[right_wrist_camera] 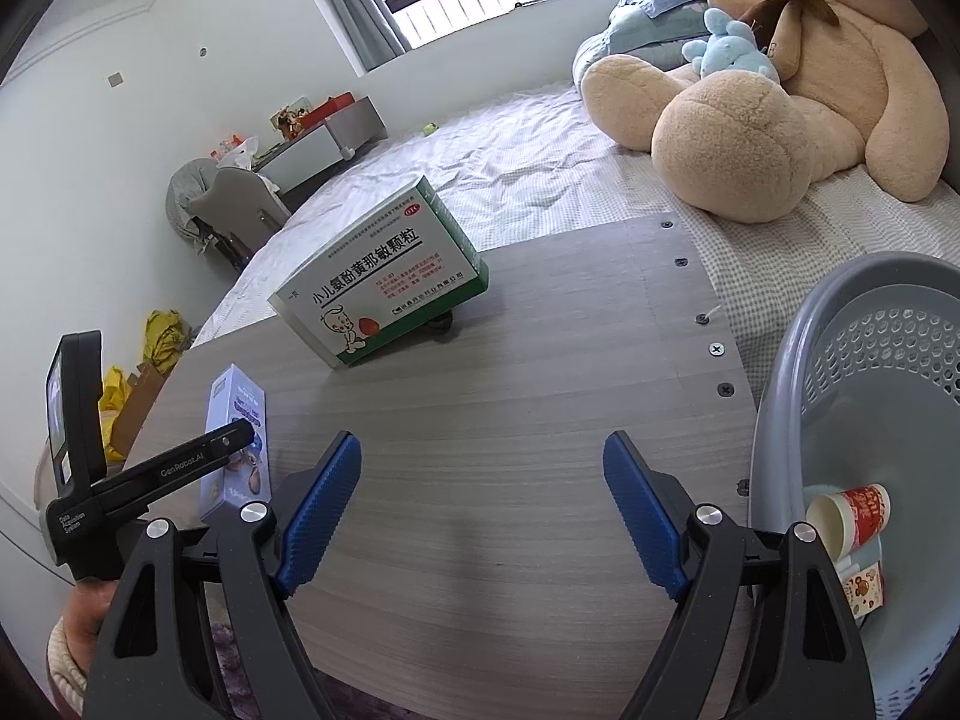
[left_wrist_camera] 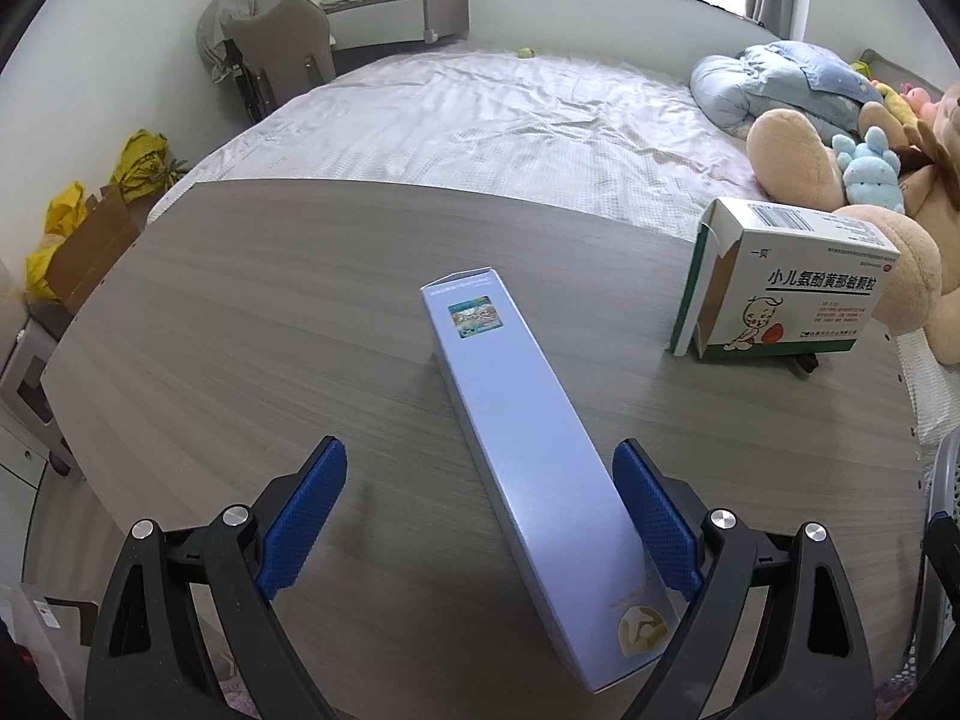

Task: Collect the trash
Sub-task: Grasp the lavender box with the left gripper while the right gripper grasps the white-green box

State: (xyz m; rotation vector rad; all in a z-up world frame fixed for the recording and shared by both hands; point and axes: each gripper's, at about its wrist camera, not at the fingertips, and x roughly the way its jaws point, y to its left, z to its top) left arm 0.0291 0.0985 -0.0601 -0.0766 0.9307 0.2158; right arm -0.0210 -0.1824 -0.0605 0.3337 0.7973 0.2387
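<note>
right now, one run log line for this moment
left gripper: open, straddling blue carton | right gripper: open, empty | medicine box: on table | paper cup: in basket

The right gripper [right_wrist_camera: 483, 510] is seen with its blue pads wide apart above bare grey tabletop [right_wrist_camera: 540, 372], nothing between them. A green-and-white medicine box [right_wrist_camera: 384, 282] is propped tilted near the far edge, apparently on a small dark object. At left, the left gripper [right_wrist_camera: 240, 438] is held against a tall pale blue box [right_wrist_camera: 235, 444]; its grip cannot be made out. A grey perforated basket [right_wrist_camera: 780, 420] at right contains a red paper cup [right_wrist_camera: 852, 513].
</note>
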